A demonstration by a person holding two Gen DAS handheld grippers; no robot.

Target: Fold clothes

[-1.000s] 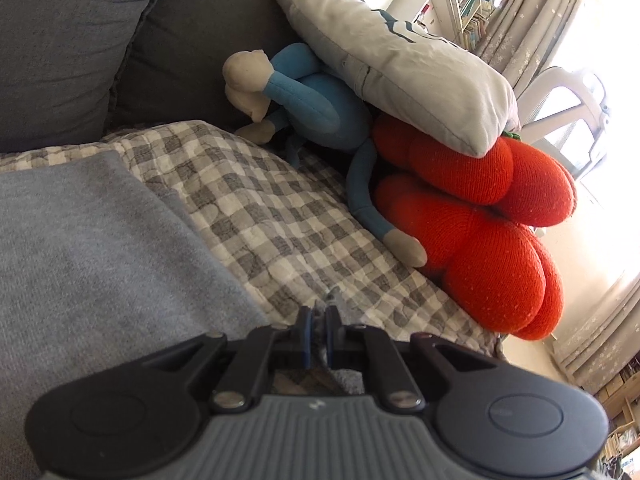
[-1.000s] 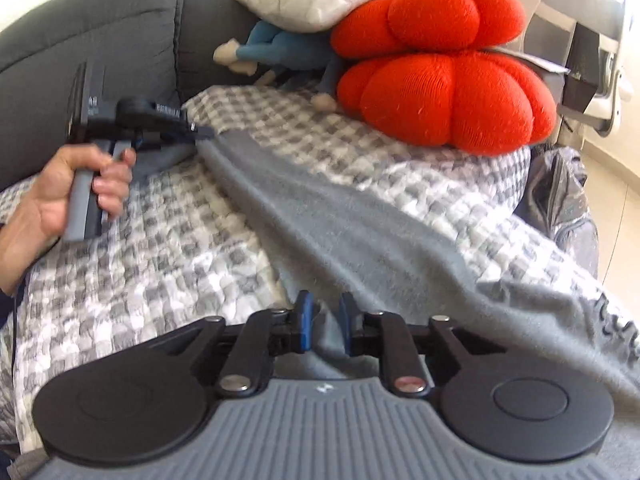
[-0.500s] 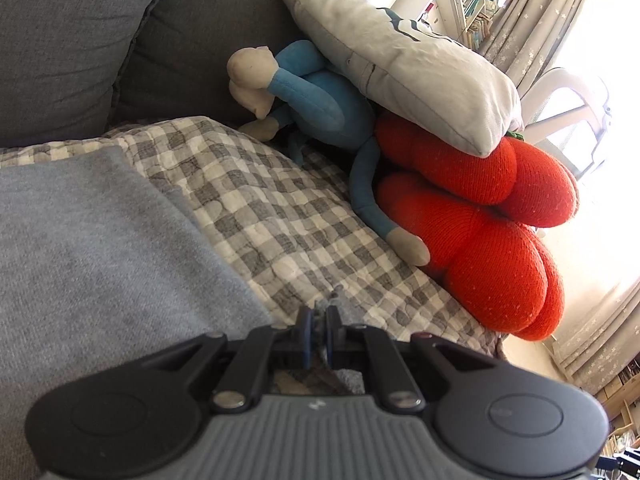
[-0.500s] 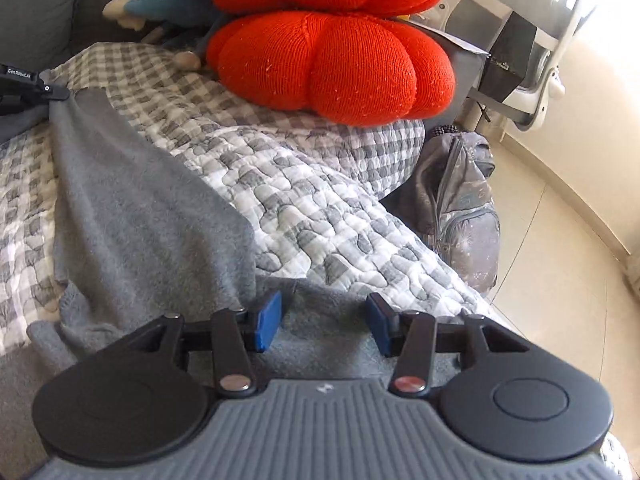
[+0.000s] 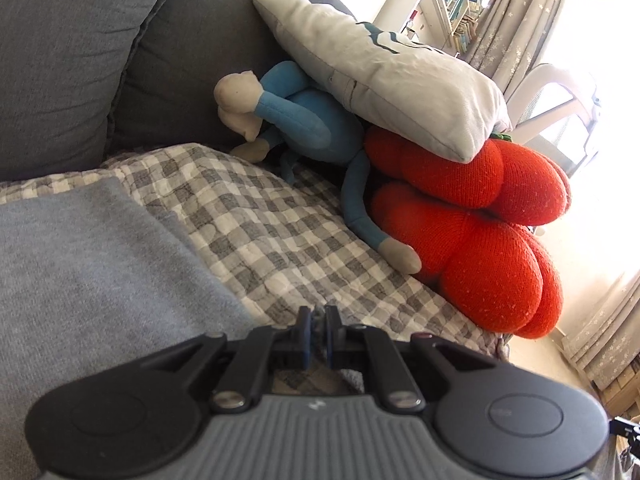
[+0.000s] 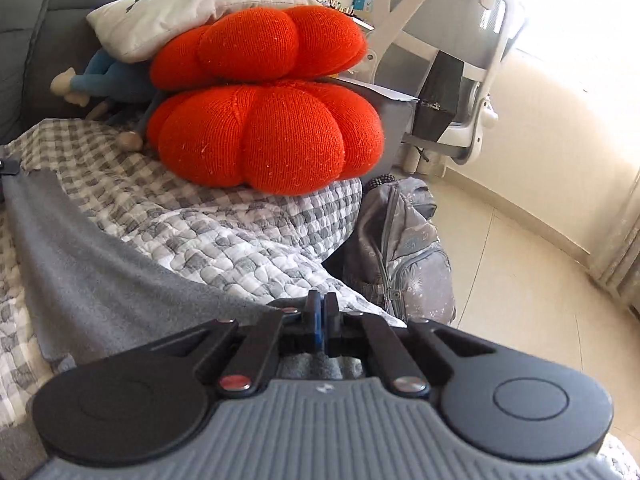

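A grey garment [image 5: 100, 272] lies spread over a grey-and-white checked quilt [image 5: 260, 240] on a sofa. My left gripper [image 5: 317, 320] is shut on a bit of the garment's edge, and grey fabric shows between its blue pads. In the right wrist view the garment [image 6: 100, 272] runs as a taut band from the far left, where the left gripper's tip [image 6: 8, 168] holds a corner, down to my right gripper [image 6: 319, 316]. The right gripper's jaws are shut, pads together, on the garment's near edge at the quilt's [image 6: 224, 240] front edge.
Two red knitted cushions [image 6: 260, 140], a pale pillow [image 5: 380, 72] and a blue plush toy [image 5: 304, 128] are piled at the sofa's end. A grey backpack [image 6: 404, 248] stands on the tiled floor beside the sofa. A white office chair [image 6: 460, 60] stands behind it.
The right gripper swung right toward the sofa's front edge, opened wider over the garment's edge, then shut on it. The left gripper has stayed shut on the garment and barely moved.
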